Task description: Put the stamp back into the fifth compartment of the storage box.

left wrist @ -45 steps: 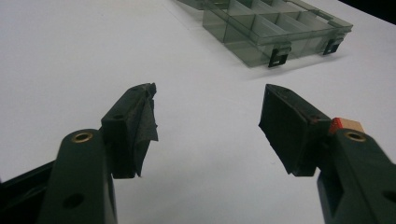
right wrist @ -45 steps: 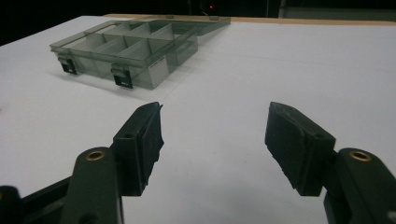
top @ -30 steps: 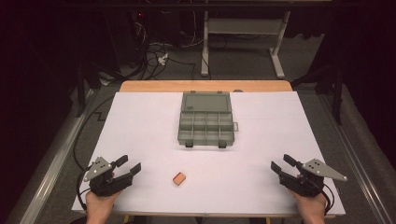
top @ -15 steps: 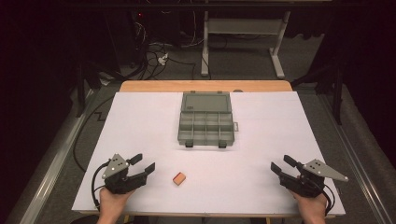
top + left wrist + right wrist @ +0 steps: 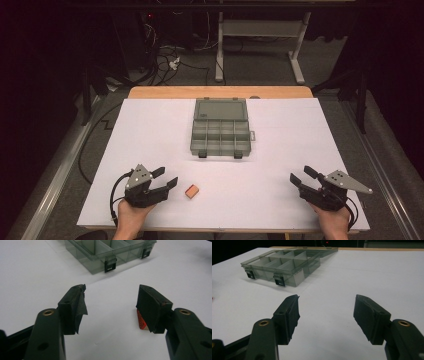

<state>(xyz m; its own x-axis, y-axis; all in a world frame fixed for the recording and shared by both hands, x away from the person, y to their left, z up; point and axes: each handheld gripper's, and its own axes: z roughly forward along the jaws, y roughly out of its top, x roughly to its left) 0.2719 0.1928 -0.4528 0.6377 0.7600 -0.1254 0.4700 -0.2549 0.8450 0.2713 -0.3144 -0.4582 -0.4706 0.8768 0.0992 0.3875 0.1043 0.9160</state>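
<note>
Orange block (image 5: 192,191) now lies just beside the nearer left hand-held gripper (image 5: 166,178).

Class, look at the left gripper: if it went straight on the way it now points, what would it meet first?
Probably the small orange block: the left gripper points at it with open fingers. In the left gripper view the block sits beside the right-hand finger, so it might only brush it.

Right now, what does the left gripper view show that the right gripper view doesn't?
Left gripper view: a small orange block, partly behind the right-hand jaw of the left gripper. Those jaws have just been closing slightly, with nothing gripped. Right gripper view: an open lid and the table's wooden far edge, beyond the right gripper. Both: the clear compartment organiser with black latches, the white tabletop and open jaws.
</note>
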